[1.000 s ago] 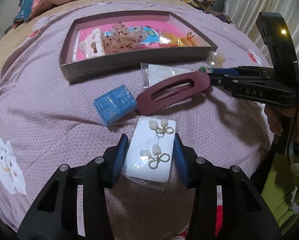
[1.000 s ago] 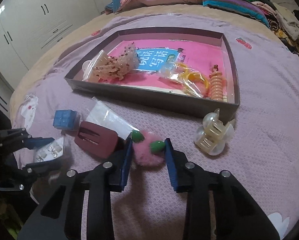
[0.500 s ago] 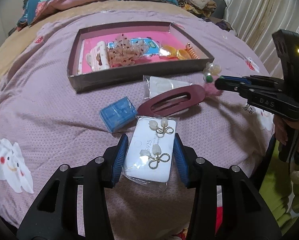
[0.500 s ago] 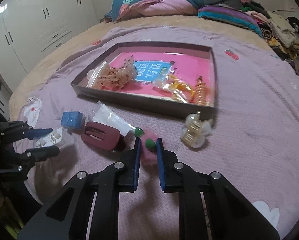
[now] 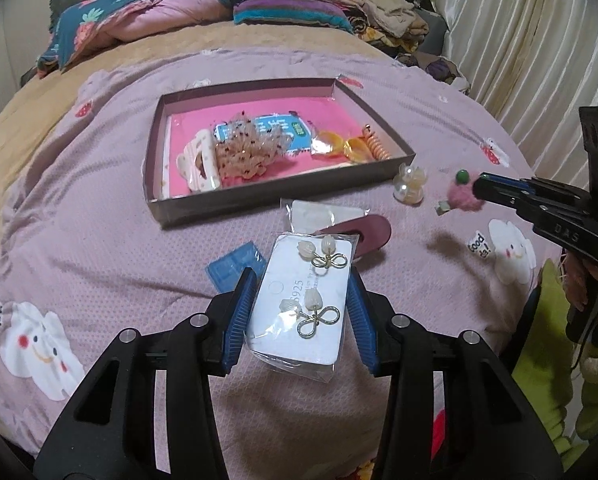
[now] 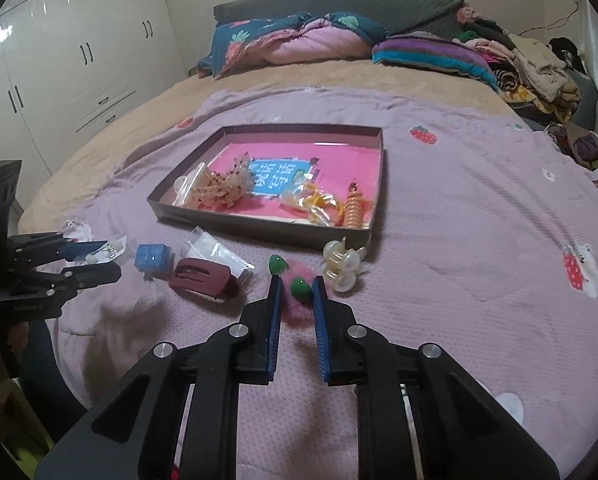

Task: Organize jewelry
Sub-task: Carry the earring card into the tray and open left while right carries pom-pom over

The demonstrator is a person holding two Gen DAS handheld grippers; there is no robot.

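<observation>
Best to keep left gripper (image 5: 301, 304) clamped on the earring card (image 5: 302, 300) and right gripper (image 6: 295, 300) pinching the pink pom-pom clip (image 6: 299, 296), both above the bed, then lower each flat into the tray (image 6: 259, 232).

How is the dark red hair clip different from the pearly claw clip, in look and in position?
The dark red hair clip is flat, long and matte; the pearly claw clip is rounded, pale and shiny. The dark red one lies beside the blue box, the pearly one near the tray's corner. Both lie on the purple blanket, outside the tray.
</observation>
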